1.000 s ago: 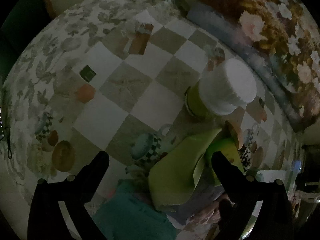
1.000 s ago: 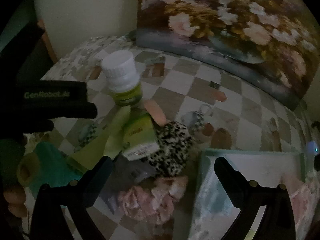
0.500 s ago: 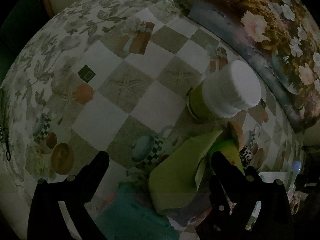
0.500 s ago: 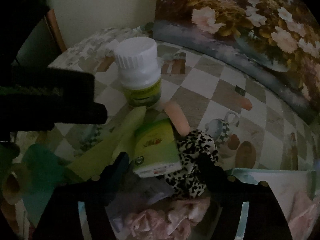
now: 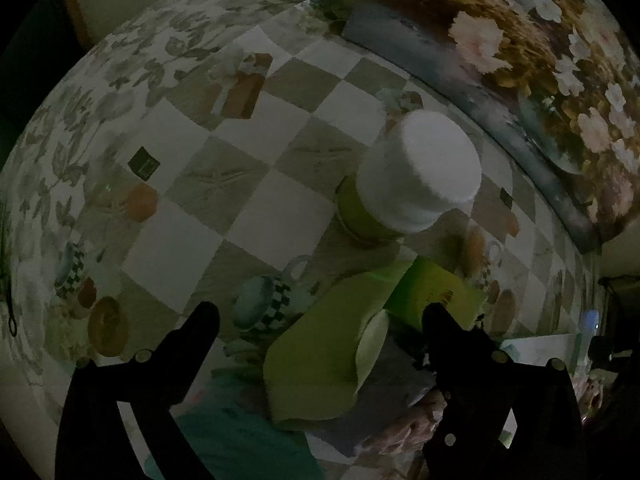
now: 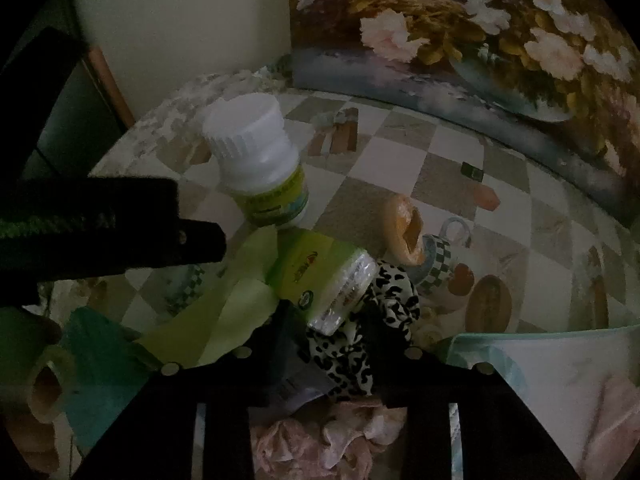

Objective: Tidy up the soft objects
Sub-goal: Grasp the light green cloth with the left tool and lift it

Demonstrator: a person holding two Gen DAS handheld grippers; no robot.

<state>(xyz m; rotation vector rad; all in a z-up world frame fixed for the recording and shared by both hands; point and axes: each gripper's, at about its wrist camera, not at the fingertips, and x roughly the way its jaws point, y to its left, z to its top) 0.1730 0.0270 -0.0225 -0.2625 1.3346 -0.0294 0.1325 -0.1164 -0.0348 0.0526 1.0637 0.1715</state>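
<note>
A leopard-print scrunchie (image 6: 360, 332) lies in a pile on the patterned tablecloth, under a small green box (image 6: 320, 280). My right gripper (image 6: 332, 336) has narrowed around the scrunchie, its fingers on either side of it. A pink scrunchie (image 6: 332, 436) lies just below, between the finger bases. A light-green cloth (image 5: 320, 356) (image 6: 228, 312) and a teal cloth (image 5: 228, 448) (image 6: 100, 364) lie to the left. My left gripper (image 5: 320, 316) is open and empty above the light-green cloth; it also shows in the right wrist view (image 6: 108, 224).
A white-capped bottle with a green label (image 5: 408, 184) (image 6: 260, 168) stands behind the pile. A pale open box (image 6: 560, 376) holding pink fabric sits at the right. An orange oval object (image 6: 404, 228) lies by the green box. A flower painting (image 6: 460, 32) lines the back.
My right gripper moved forward and down into the pile and closed in around the leopard-print scrunchie. The left gripper stayed open and shifted slightly.
</note>
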